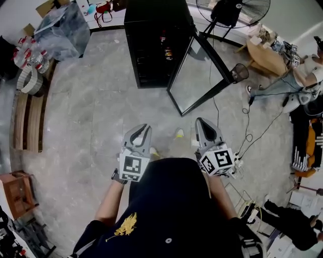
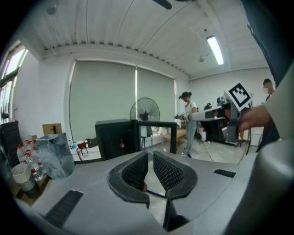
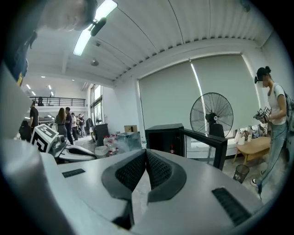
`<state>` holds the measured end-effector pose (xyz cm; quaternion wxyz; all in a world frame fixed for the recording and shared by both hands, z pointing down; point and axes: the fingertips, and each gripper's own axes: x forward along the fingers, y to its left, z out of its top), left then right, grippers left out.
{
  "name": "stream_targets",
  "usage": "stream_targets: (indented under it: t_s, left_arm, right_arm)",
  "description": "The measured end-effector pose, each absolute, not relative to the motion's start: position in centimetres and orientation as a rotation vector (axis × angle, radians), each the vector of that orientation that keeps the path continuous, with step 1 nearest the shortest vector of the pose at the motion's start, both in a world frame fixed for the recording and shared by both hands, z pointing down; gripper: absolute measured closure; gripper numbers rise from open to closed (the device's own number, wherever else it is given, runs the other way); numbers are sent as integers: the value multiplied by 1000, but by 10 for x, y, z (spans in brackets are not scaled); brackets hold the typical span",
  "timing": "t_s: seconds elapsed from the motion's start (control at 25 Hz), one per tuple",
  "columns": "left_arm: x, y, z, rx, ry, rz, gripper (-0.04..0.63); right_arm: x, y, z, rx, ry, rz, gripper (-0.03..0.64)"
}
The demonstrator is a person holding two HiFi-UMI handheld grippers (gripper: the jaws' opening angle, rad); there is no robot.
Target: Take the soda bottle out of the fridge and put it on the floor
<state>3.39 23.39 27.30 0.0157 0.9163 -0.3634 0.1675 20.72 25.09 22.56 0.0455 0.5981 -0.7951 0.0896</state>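
A black fridge stands on the floor ahead of me with its glass door swung open to the right. Inside, a small soda bottle with a red label shows on a shelf; the bottle is a red speck in the left gripper view, and the bottle is also in the right gripper view. Both grippers are held at waist height, well short of the fridge. My left gripper is all but closed, a thin slit between its pads, holding nothing. My right gripper is shut and empty.
A standing fan is behind the fridge. Water bottles and a wooden bench line the left. A mesh bin, a wooden table, floor cables and a person are at the right.
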Motion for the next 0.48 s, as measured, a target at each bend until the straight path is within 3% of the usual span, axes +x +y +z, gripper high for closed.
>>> stream_targets:
  t_s: [0.12, 0.48]
  left_arm:
    - [37, 232, 286, 2851, -1076, 599, 545]
    - [22, 176, 273, 2711, -1239, 462, 545]
  right_arm:
    - [204, 242, 229, 1782, -2399, 268, 623]
    - [206, 161, 248, 1713, -2404, 310, 623]
